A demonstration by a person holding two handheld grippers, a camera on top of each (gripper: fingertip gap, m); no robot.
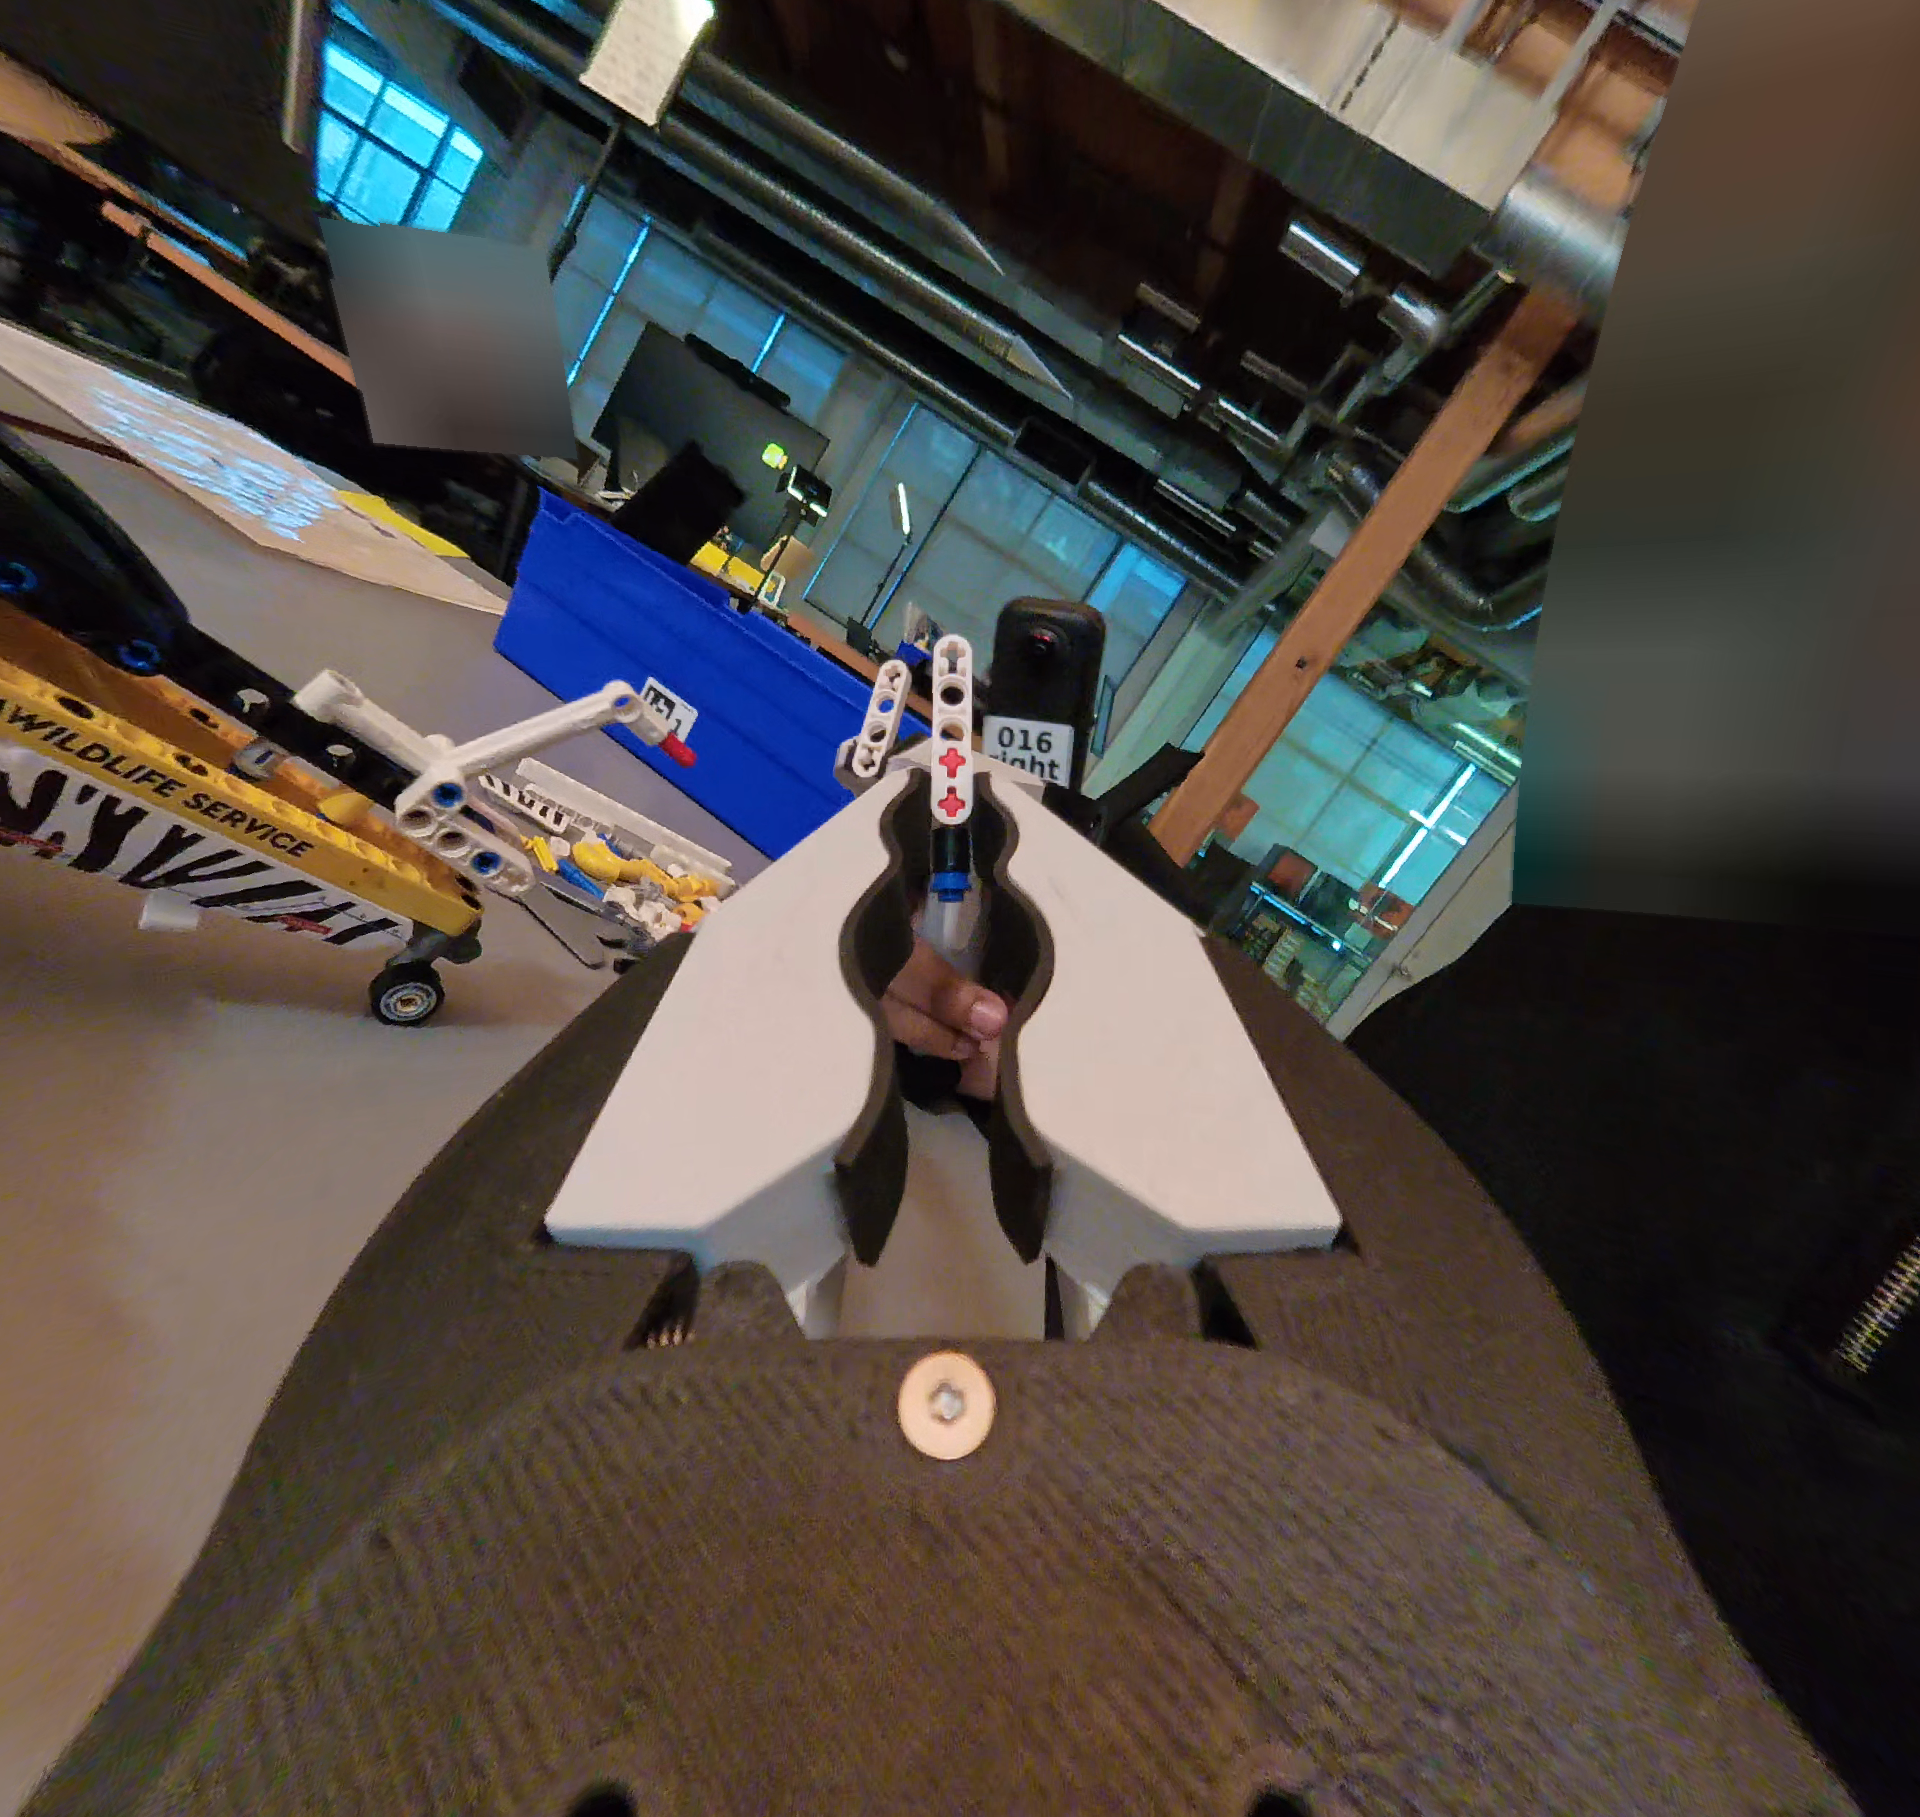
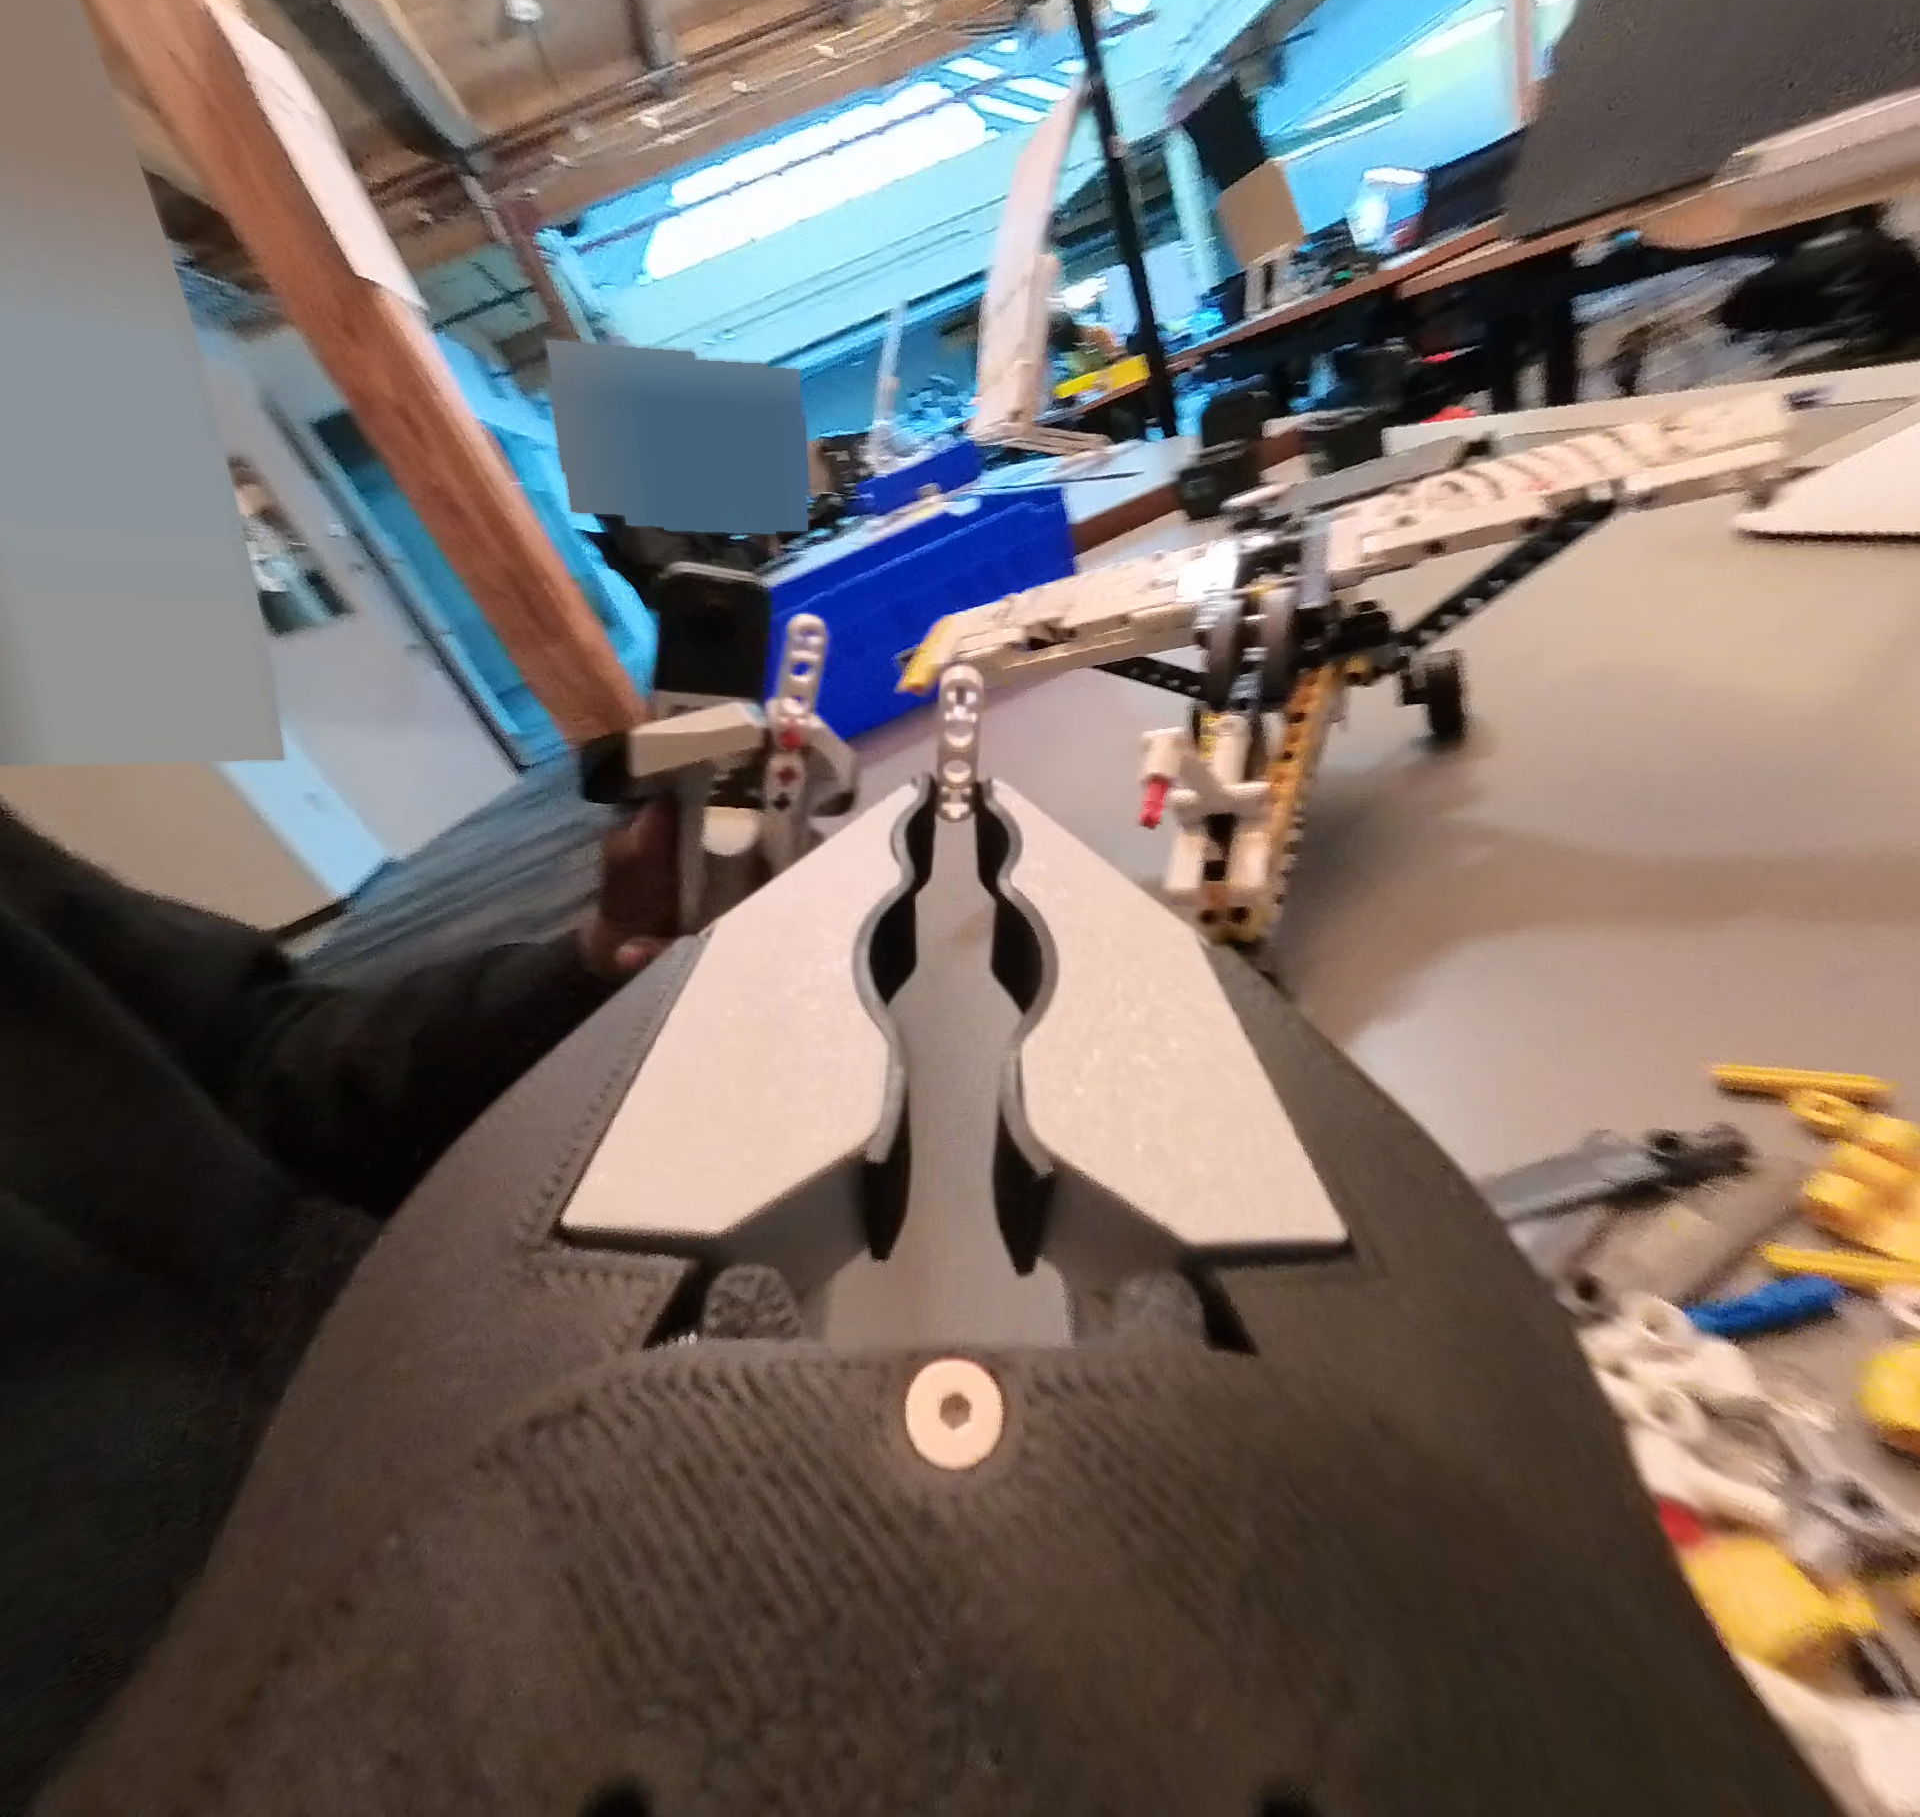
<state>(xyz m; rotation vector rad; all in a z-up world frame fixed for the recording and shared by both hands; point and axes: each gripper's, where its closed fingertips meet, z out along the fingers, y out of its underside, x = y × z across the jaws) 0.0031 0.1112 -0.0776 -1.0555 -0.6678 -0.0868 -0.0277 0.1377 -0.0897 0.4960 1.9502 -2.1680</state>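
Evidently, a white holed beam (image 1: pixel 951 728) was pinched by the left gripper (image 1: pixel 951 780); a plain white beam (image 2: pixel 958 728) was pinched by the right gripper (image 2: pixel 956 796), the plane model (image 2: pixel 1299 624) at two o'clock; both pinches were best kept firm.

Left of my left gripper (image 1: pixel 951 791): toy plane (image 1: pixel 239 832) on the tabletop (image 1: pixel 208 1144).
Behind plane: bin (image 1: pixel 675 655).
Between them: loose pieces (image 1: pixel 623 879).
Beyond my fingertips: right gripper (image 1: pixel 883 739).
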